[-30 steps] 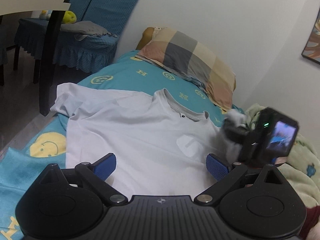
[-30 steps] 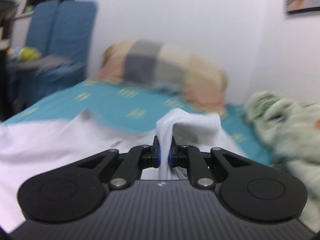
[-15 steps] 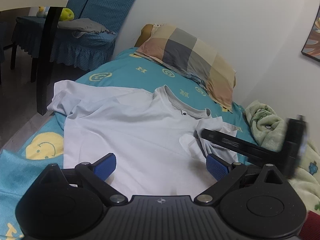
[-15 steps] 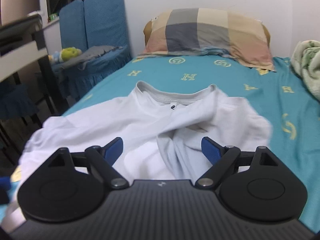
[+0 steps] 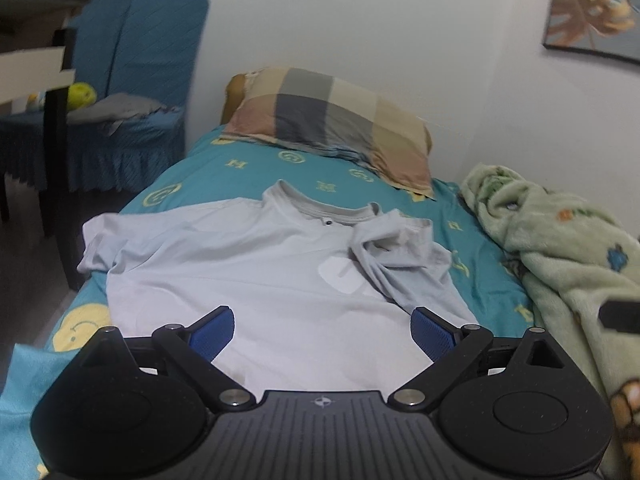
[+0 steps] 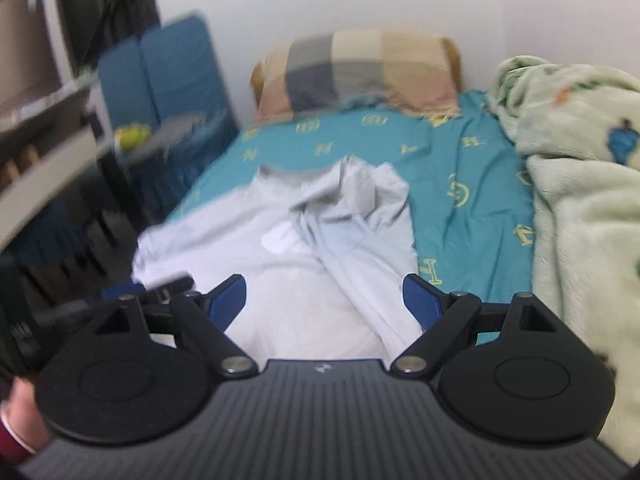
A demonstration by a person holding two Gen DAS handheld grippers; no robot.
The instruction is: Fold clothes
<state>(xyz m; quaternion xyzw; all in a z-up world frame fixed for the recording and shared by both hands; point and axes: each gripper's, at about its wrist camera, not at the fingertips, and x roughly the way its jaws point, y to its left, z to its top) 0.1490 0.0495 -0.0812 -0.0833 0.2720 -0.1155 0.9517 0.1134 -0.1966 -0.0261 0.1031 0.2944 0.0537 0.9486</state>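
White walls (image 5: 360, 20) meet at a corner behind the bed (image 5: 248, 168); a picture (image 5: 592, 8) hangs right, a blue chair (image 5: 132, 80) stands left on dark floor (image 5: 24, 280).

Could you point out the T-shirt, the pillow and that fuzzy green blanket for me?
T-shirt (image 5: 240, 280), left wrist view, on the flat chest area.
Pillow (image 5: 332, 120), left wrist view, on its checked top face.
Blanket (image 6: 580, 200), right wrist view, on the bunched pale green fleece.
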